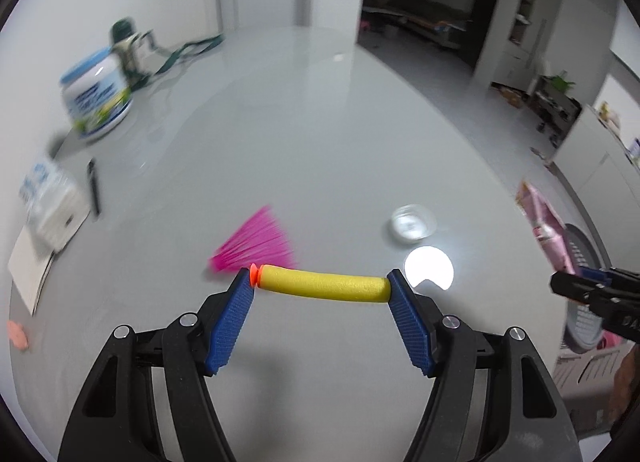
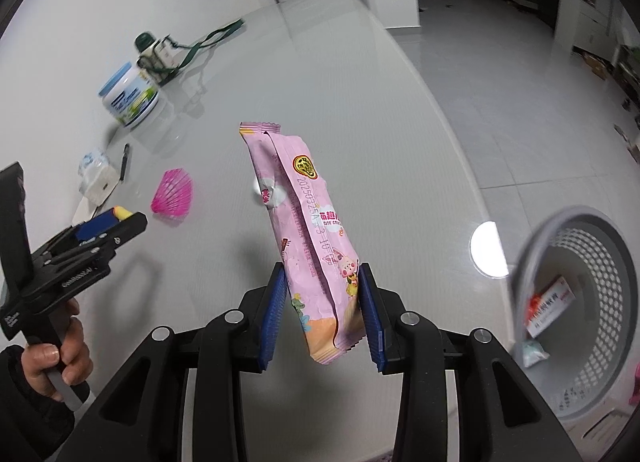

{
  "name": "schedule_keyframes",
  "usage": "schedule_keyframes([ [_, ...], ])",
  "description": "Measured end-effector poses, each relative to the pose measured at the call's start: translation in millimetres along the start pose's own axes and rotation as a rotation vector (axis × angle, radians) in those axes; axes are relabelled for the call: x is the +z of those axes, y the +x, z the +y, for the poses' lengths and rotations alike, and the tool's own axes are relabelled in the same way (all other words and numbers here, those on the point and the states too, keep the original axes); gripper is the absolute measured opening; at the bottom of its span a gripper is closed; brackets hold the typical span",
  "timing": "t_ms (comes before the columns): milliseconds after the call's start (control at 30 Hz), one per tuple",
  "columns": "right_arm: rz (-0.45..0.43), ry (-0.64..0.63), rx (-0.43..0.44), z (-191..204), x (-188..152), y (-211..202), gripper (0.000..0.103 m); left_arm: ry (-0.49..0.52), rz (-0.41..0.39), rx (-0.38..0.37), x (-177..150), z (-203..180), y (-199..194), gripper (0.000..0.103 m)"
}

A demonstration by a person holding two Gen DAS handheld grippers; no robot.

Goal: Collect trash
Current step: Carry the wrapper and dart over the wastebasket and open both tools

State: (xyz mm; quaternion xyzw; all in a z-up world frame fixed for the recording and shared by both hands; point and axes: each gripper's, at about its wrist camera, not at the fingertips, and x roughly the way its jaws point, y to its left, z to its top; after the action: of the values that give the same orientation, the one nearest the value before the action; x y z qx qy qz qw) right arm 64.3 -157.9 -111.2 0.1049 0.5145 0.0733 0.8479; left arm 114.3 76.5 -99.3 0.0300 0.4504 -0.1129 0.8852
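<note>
My left gripper [image 1: 321,284] is shut on a yellow foam dart [image 1: 324,283] with an orange tip, held endwise between the blue pads above the white table [image 1: 304,134]. My right gripper [image 2: 323,286] is shut on a pink snack wrapper [image 2: 304,222], held upright above the table. The wrapper also shows in the left wrist view [image 1: 544,218] at the right. A grey perforated trash basket [image 2: 592,302] stands off the table's right edge, with a box and scraps inside. A pink fan-shaped piece [image 1: 256,244] lies on the table just beyond the dart.
A blue-lidded jar [image 1: 96,98], a green-capped bottle with strap [image 1: 128,42], a tissue pack [image 1: 48,202], a black pen [image 1: 94,190], white paper [image 1: 28,274], a small clear cup [image 1: 412,222] and a pink scrap [image 1: 18,336] are on the table.
</note>
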Motion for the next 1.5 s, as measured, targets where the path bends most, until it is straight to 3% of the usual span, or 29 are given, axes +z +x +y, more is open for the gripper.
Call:
schedule_keyframes([
  [433,-0.091,0.221,-0.125,-132,-40,-83,0.035,0.179,-0.032,-0.173,32,-157,-12,0.066],
  [733,-0.128,0.330,-0.193,-210,-74,-127,0.035,0.267,-0.009,-0.257,30,-263,-10,0.066],
  [1167,-0.096,0.405,-0.208,-296,-109,-143,0.035,0.338,0.059,-0.282,7,-367,11,0.066],
  [1500,-0.021,0.370,-0.145,-317,-103,-120,0.035,0.337,0.116,-0.240,-10,-402,33,0.067],
])
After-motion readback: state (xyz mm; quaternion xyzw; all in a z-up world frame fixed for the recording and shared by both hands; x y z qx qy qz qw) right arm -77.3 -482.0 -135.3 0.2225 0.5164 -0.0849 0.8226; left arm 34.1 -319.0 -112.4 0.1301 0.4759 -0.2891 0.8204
